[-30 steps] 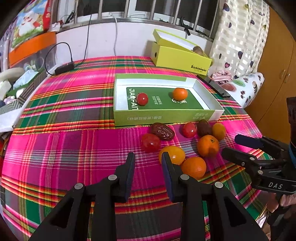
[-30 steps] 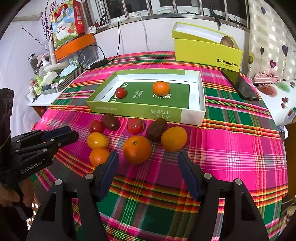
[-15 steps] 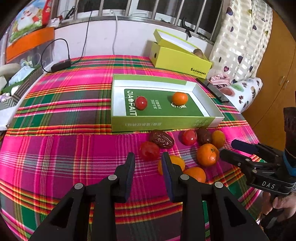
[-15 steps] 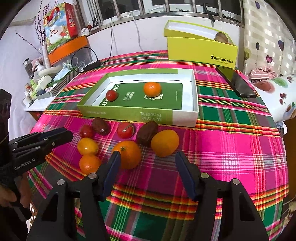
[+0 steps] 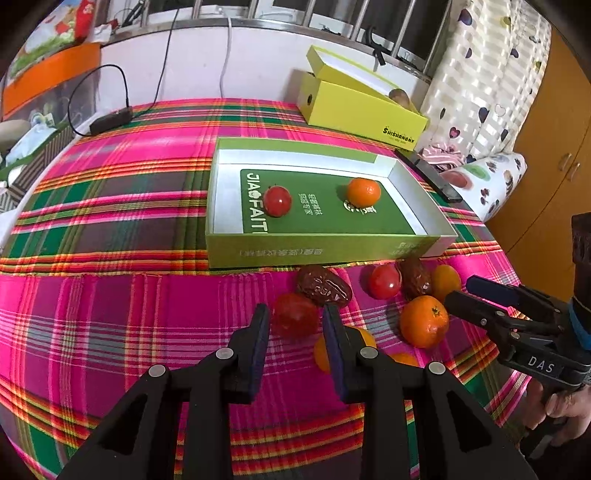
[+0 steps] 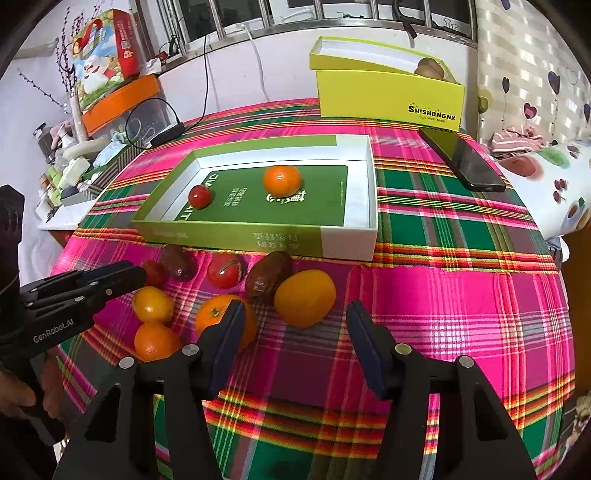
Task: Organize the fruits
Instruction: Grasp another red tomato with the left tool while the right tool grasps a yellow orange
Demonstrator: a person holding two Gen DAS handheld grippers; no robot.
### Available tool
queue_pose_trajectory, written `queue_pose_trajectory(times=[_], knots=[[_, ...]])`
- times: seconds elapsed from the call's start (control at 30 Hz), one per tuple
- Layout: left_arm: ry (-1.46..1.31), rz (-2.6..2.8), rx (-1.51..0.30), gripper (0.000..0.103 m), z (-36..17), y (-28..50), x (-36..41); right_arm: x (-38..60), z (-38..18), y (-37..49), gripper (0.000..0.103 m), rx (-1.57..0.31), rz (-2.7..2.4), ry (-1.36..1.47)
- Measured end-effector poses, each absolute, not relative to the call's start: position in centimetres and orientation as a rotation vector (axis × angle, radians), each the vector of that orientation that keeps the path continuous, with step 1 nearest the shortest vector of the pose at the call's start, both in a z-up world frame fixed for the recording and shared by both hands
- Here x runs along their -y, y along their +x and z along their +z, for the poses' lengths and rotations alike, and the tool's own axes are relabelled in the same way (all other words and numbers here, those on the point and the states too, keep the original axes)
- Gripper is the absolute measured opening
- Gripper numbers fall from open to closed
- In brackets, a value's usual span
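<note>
Plaid tablecloth [image 5: 110, 314] under barred window [image 6: 332, 11]; both hand-held grippers [image 5: 295, 325] [image 6: 295, 332] spread, empty

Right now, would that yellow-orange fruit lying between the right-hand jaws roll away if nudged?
Probably. The yellow-orange fruit looks round and smooth, and lies loose on the flat tablecloth. A dark date close behind might stop it rolling toward the box.

Left gripper [image 5: 295, 325] fingers [image 5: 258, 332] narrow around red tomato [image 5: 293, 319], green tray [image 5: 317, 251] beyond
</note>
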State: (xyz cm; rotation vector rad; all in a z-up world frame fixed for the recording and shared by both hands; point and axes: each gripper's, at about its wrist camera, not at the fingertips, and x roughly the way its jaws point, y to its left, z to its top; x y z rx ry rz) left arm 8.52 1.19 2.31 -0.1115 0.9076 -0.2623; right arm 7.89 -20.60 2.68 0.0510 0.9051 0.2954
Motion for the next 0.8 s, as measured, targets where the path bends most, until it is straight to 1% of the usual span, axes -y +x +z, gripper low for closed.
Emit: queue_pose_trajectory(times=[0.1,0.13,0.3,0.5,0.6,0.8], knots=[[-0.108,-0.266,-0.917,0.040,2.0,8.9,-1.0,20.9,2.5,8.3,0.057,-0.912,0.296,0.069],[-0.103,-0.263,-0.922,0.040,1.9,9.0,-0.9,21.0,2.3,8.6,0.055,-0.918,0.295,0.078],[-0.105,-0.272,-0.935,0.040,1.5,9.4,-0.9,21.3,1.3,9.4,0.050,-0.951,0.287,0.101],[-0.088,-0.276,-0.939,0.040,1.2,9.4,-0.7,21.3,1.0,9.9,0.047,-0.952,0.285,0.095],[-0.083,-0.278,-0.936,0.040,1.0,9.3,-0.6,21.2,1.0,10.1,0.041,-0.950,0.280,0.085],[-0.082,-0.280,-0.928,0.039,1.0,9.2,-0.7,21.3,1.0,10.0,0.041,-0.941,0.282,0.080]])
